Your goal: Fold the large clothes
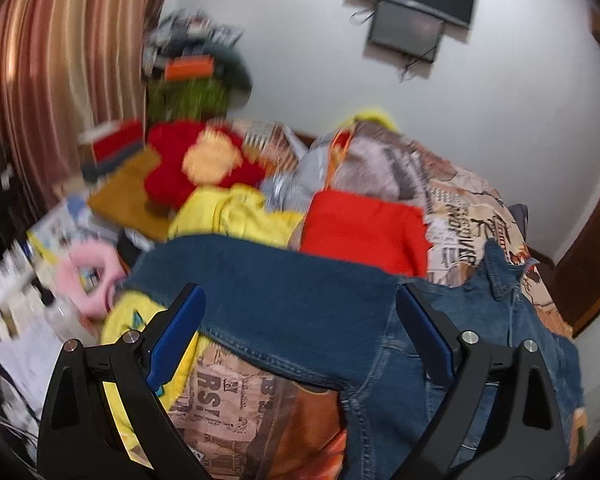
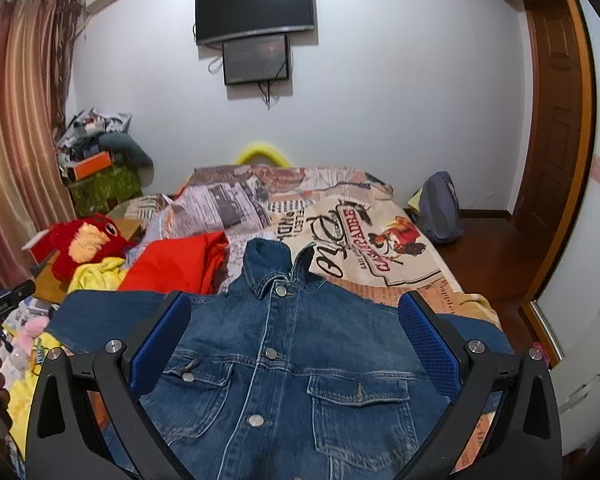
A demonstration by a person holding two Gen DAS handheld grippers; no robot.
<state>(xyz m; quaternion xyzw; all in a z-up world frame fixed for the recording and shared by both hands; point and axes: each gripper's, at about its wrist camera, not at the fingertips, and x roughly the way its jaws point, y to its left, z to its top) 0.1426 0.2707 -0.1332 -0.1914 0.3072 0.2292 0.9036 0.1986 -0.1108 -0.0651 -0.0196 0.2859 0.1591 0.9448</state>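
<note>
Denim jacket [image 2: 284, 360] lies buttoned on the bed [image 2: 380, 240]; left gripper [image 1: 300, 320] and right gripper [image 2: 296, 328] fingers spread wide, grasping nothing.

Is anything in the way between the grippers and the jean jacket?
Nothing visible. The jacket lies spread, front up, on the bed, right below both open grippers: the right gripper over its chest, the left gripper over a sleeve. The red cloth and yellow cloth lie beyond it.

Left gripper [image 1: 300, 312] fingers spread wide above denim jacket [image 1: 300, 300] sleeve, printed bedspread [image 1: 460, 208] beneath
</note>
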